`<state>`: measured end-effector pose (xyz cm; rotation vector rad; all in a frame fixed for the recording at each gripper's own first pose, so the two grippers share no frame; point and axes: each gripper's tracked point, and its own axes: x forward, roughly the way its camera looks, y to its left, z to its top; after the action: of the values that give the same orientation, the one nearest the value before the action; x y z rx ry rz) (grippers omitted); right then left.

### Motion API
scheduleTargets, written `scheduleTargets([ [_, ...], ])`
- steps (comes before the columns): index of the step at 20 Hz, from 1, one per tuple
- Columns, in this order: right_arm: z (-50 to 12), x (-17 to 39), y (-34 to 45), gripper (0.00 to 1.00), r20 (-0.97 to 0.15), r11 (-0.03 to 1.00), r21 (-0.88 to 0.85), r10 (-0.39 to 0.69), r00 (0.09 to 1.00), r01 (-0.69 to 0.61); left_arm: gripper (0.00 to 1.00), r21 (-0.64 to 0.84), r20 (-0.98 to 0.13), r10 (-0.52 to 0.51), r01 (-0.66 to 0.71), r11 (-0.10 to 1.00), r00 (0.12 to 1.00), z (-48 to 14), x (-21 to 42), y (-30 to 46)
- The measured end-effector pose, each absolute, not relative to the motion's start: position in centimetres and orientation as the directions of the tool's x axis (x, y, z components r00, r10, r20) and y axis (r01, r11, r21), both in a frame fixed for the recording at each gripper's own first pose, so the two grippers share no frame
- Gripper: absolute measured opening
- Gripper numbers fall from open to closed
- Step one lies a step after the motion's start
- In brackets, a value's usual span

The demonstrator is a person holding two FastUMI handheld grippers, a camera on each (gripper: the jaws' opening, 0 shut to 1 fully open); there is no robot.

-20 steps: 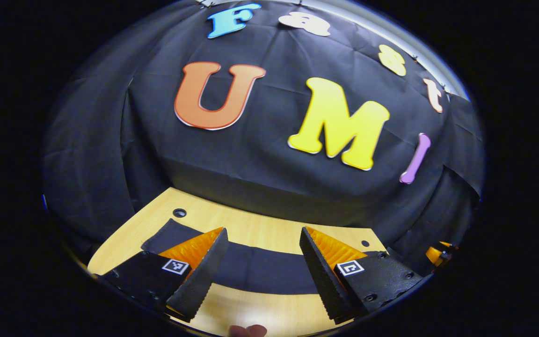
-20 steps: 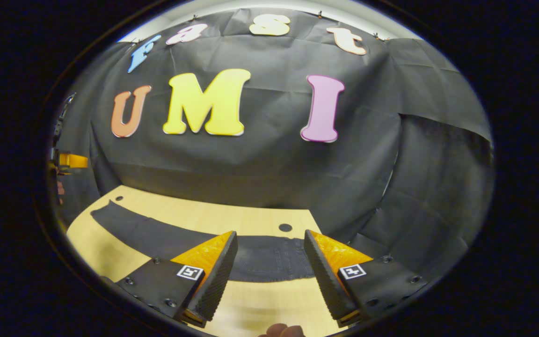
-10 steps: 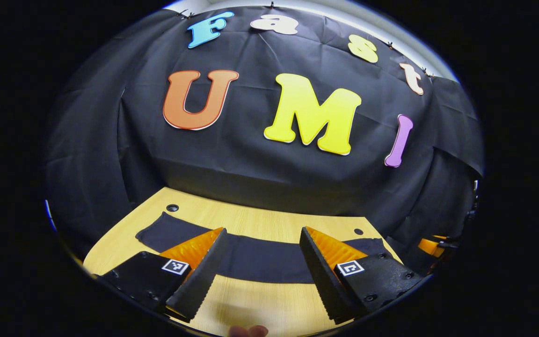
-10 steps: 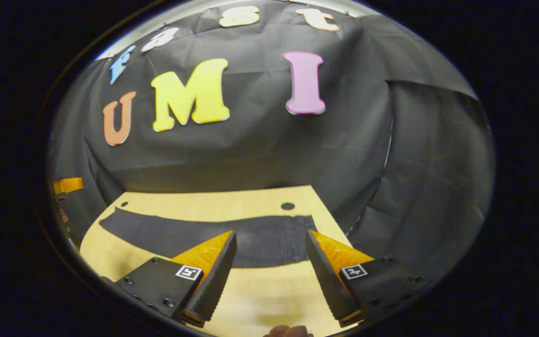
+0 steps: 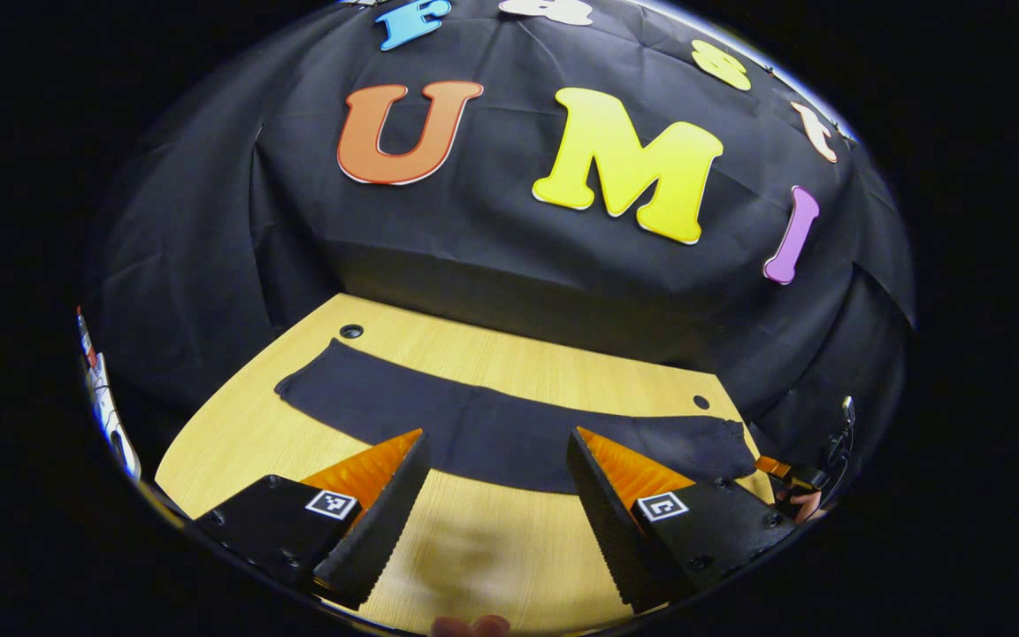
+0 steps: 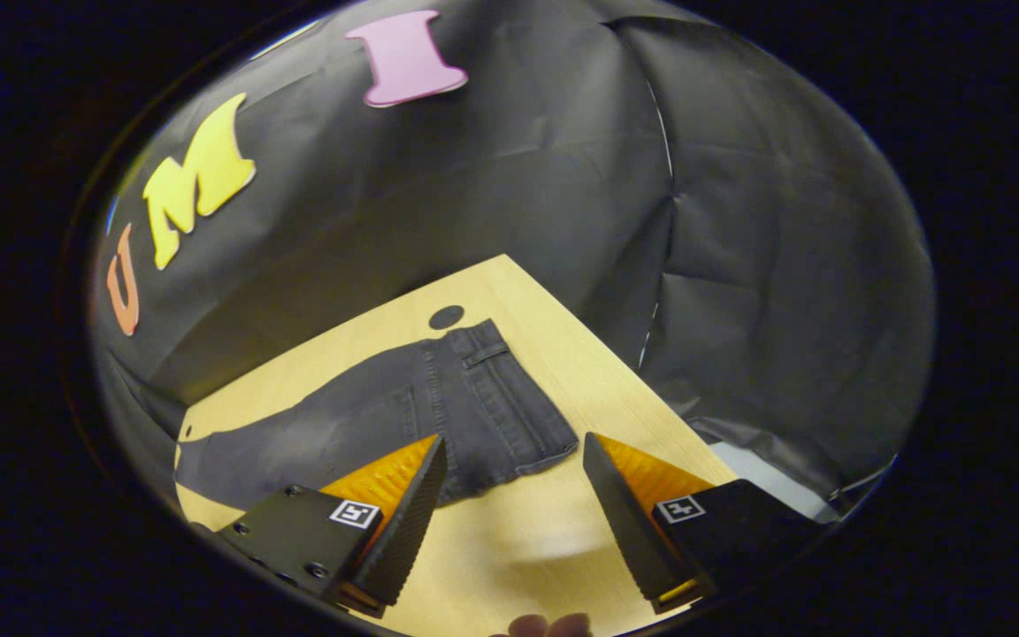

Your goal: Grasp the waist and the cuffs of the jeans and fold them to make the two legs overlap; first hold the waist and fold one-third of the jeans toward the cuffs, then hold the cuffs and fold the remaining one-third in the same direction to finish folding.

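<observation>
Dark jeans (image 5: pixel 492 425) lie flat along the desk (image 5: pixel 474 548), seemingly already doubled leg over leg. Left tool (image 5: pixel 496 495) and right tool (image 6: pixel 509 504) hover above, both spread apart, holding nothing.

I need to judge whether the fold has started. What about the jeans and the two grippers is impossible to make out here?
- Left gripper view: the near edge of the jeans is partly covered by the left gripper's fingers.
- Left gripper view: a far-off gripper part at the right rim is too small to judge.
- Right gripper view: the cuff end sits at the left rim, too distorted to read; the right gripper's finger covers part of the near edge.
</observation>
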<state>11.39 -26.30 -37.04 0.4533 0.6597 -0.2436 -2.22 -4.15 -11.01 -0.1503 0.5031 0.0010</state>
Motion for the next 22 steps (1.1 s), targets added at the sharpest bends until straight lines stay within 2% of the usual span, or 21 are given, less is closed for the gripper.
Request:
scheduleTargets([
  [4,-39.4,14.0,-26.4,0.97,-0.643,0.857,0.377,-0.030,0.766,0.350,0.99,-0.148,-0.533,-0.012,-0.079,0.986,0.846,-12.4,-2.4,-3.8],
  [5,-40.0,14.2,-26.3,0.90,-0.651,0.861,0.369,-0.029,0.758,0.350,0.99,-0.159,-0.545,-0.013,-0.088,0.983,0.839,-12.8,-2.3,-3.8],
  [6,-40.3,14.3,-26.4,0.91,-0.654,0.863,0.366,-0.028,0.756,0.348,0.99,-0.167,-0.552,-0.010,-0.099,0.981,0.834,-13.0,-2.3,-3.7],
  [7,-40.1,14.5,-26.5,0.98,-0.647,0.870,0.356,-0.035,0.762,0.342,1.00,-0.175,-0.559,-0.008,-0.109,0.979,0.829,-13.3,-2.3,-3.7],
  [8,-40.3,14.1,-26.5,0.90,-0.658,0.900,0.294,-0.054,0.751,0.323,0.99,-0.188,-0.569,-0.006,-0.123,0.974,0.823,-13.7,-2.3,-3.6],
  [9,-40.1,14.3,-26.3,0.92,-0.658,0.919,0.267,-0.046,0.751,0.291,0.99,-0.193,-0.572,-0.006,-0.128,0.973,0.820,-13.9,-2.3,-3.5],
  [10,-40.4,14.8,-25.2,0.87,-0.656,0.918,0.294,-0.008,0.754,0.266,0.99,-0.198,-0.574,-0.004,-0.134,0.971,0.819,-13.9,-2.3,-3.4],
  [14,-39.1,14.7,-25.2,0.20,-0.667,0.945,0.219,-0.036,0.744,0.242,0.99,-0.197,-0.565,0.013,-0.150,0.969,0.825,-13.3,-2.7,-1.7],
  [15,-38.3,14.4,-24.9,0.11,-0.673,0.953,0.195,-0.043,0.738,0.233,1.00,-0.196,-0.557,0.019,-0.154,0.968,0.830,-13.2,-2.7,-1.2],
  [17,-35.8,14.7,-23.9,0.06,-0.665,0.957,0.197,-0.031,0.746,0.215,0.99,-0.196,-0.541,0.031,-0.162,0.967,0.840,-12.8,-2.6,-0.1],
  [18,-34.1,15.0,-23.3,0.09,-0.650,0.954,0.216,-0.017,0.759,0.207,0.99,-0.194,-0.531,0.037,-0.164,0.967,0.846,-12.7,-2.5,0.5],
  [19,-32.2,15.4,-22.6,0.05,-0.637,0.956,0.223,-0.006,0.771,0.192,0.99,-0.193,-0.521,0.041,-0.165,0.967,0.852,-12.7,-2.4,1.5],
  [22,-25.9,15.8,-19.5,0.05,-0.580,0.973,0.200,0.021,0.814,0.118,0.99,-0.188,-0.479,0.047,-0.154,0.970,0.877,-11.8,-2.2,3.6],
])
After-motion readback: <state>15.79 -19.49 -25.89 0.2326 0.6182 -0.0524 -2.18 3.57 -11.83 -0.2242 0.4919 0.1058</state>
